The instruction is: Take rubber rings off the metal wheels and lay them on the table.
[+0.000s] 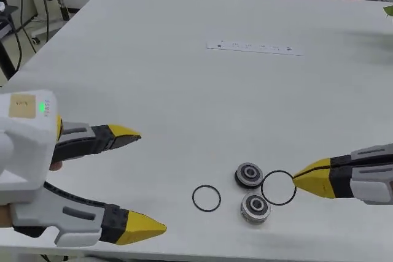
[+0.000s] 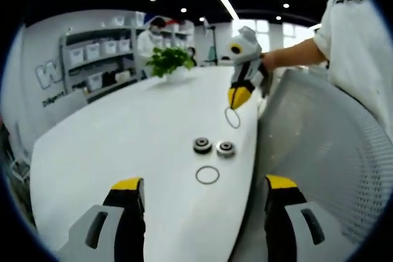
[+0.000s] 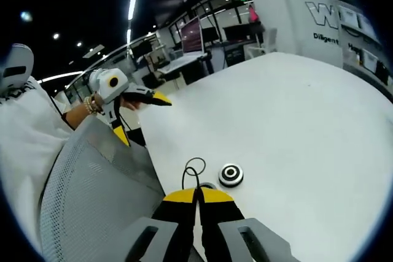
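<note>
Jaws: the right gripper (image 1: 297, 180) has its yellow-tipped jaws pressed together, pinching one rubber ring; the left gripper (image 1: 136, 180) has its jaws spread wide and holds nothing.
Rubber rings: two, both thin black circles.
Held ring (image 1: 279, 187): pinched at its 3 o'clock edge by the right tips, at 4 o'clock of the upper wheel and just beside both wheels. I cannot tell whether it touches the desk.
Loose ring (image 1: 206, 198): lies flat on the desk at 9 o'clock of the lower wheel, apart from it.
Metal wheels: two, small, round and flat on the desk, each with a pale hub.
Upper wheel (image 1: 249, 175): dark around its rim.
Lower wheel (image 1: 255, 207): silvery around its rim, at 6 o'clock of the upper one and just beside it.
Desk (image 1: 184, 90): white and smooth, with a rounded near edge.
In the path: in the left gripper view the loose ring lies between the spread jaws and the wheels.
Around: a white strip with small marks (image 1: 253, 47) lies at 12 o'clock of the wheels, well apart. A potted green plant (image 2: 169, 62) stands at the desk's far end. A grey mesh chair back (image 2: 319, 151) is beside the desk edge.
</note>
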A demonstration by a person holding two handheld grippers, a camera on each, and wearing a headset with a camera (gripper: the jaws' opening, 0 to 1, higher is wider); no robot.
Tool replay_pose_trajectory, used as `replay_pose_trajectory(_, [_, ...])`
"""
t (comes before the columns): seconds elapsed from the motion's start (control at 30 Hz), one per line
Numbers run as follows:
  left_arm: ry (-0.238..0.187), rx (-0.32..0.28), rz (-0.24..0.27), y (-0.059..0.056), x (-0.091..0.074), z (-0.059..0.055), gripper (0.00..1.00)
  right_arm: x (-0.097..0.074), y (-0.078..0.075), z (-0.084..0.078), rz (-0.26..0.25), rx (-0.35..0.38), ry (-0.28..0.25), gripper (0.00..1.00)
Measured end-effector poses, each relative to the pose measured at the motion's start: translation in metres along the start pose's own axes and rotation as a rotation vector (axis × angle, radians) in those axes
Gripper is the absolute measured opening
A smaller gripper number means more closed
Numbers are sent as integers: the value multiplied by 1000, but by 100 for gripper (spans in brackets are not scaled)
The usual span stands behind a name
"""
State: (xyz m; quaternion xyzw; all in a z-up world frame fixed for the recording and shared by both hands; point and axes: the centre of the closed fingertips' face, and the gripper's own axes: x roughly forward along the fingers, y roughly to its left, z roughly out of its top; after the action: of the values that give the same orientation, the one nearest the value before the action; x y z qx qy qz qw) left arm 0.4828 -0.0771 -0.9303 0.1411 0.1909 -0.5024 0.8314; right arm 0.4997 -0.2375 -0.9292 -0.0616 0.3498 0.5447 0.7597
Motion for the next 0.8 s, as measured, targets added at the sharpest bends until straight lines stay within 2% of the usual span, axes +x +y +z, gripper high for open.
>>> replay_pose_trajectory(0.2, [12,1,11,-1,-1,-4,80,-7,0,20,-20,-27,-46,0])
replay_pose_trajectory(0.37, [1,-9,14,-2,0,-4,80,-6,4,39,-12,-47,-88,0])
replay_pose_trajectory(0.6, [-12,-22,19,-3,1,-3,80,12,10,57,18,-53,-127,0])
replay_pose_trajectory(0.8, [-17,-26,24,-3,0,-2,80,31,16,68,51,-83,-113,0])
